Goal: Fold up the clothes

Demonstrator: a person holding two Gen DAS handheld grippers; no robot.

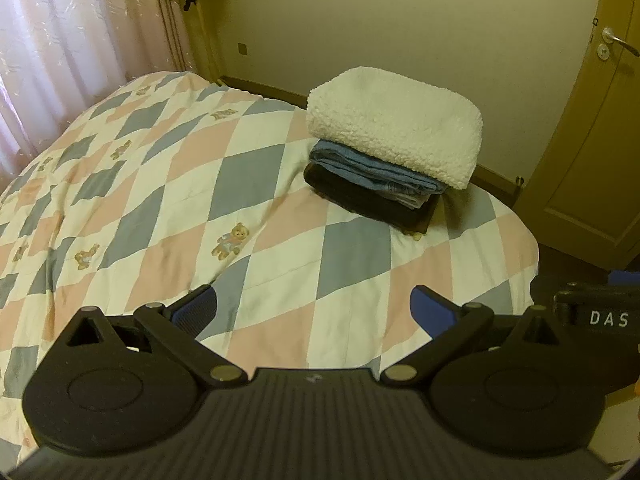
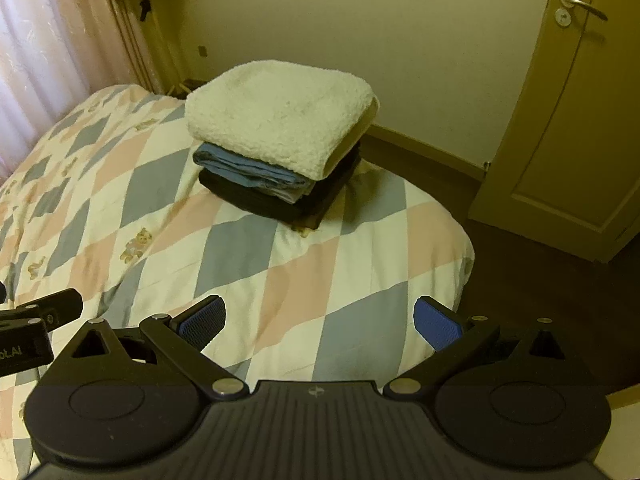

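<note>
A stack of folded clothes sits on the bed near its far right corner. On top lies a white fleece garment (image 1: 394, 122) (image 2: 280, 114), under it folded blue jeans (image 1: 368, 172) (image 2: 244, 170), and at the bottom a dark garment (image 1: 368, 204) (image 2: 272, 202). My left gripper (image 1: 314, 312) hangs open above the quilt, well short of the stack, with nothing between its blue pads (image 1: 196, 312). My right gripper (image 2: 320, 322) is also open and empty, near the bed's right edge. Part of the right gripper (image 1: 596, 314) shows at the right edge of the left wrist view.
The bed carries a quilt (image 1: 160, 184) (image 2: 280, 272) of pink, grey and white diamonds with teddy bears. Pink curtains (image 1: 60, 48) hang at the left. A cream wall is behind, a wooden door (image 2: 576, 120) with a metal handle stands at the right, and dark floor (image 2: 532, 280) borders the bed.
</note>
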